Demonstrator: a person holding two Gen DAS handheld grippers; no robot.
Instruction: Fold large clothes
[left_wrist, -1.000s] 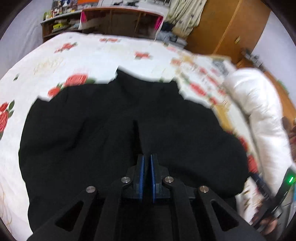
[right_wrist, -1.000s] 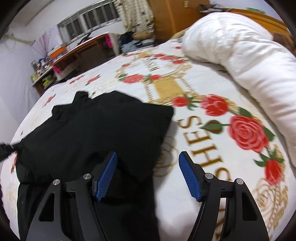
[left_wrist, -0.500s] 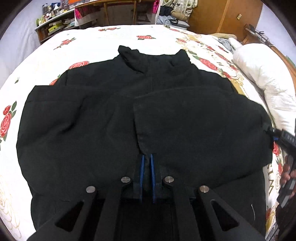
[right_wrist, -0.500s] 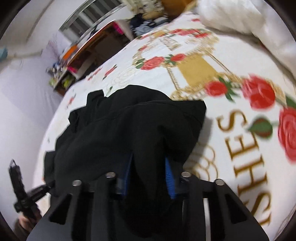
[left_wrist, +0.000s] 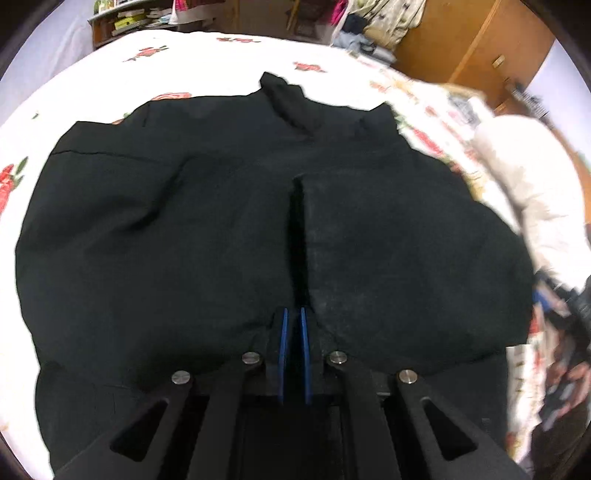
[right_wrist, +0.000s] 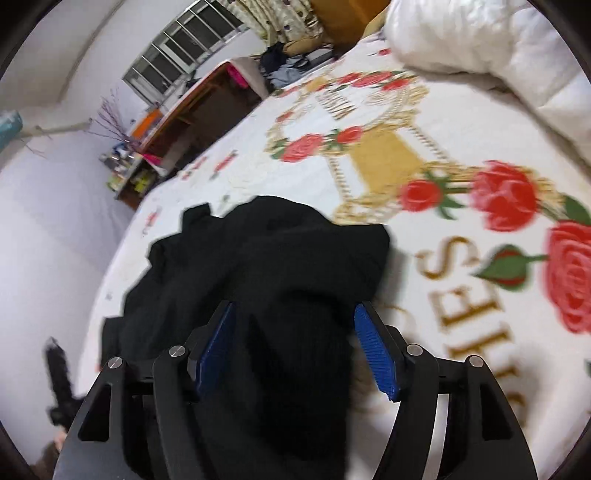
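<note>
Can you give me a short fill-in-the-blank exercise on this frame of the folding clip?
1. The garment spread on the bed is ____ in colour.
2. The bedspread is printed with red ____.
3. The left claw has its blue pads ____ together.
4. The right claw is opening, with ____ fabric between its pads.

Missing words: black; roses; shut; black

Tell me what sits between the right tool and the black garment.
Nothing visible does. The black garment already lies between the opening blue pads of the right tool, on the rose bedspread.
</note>
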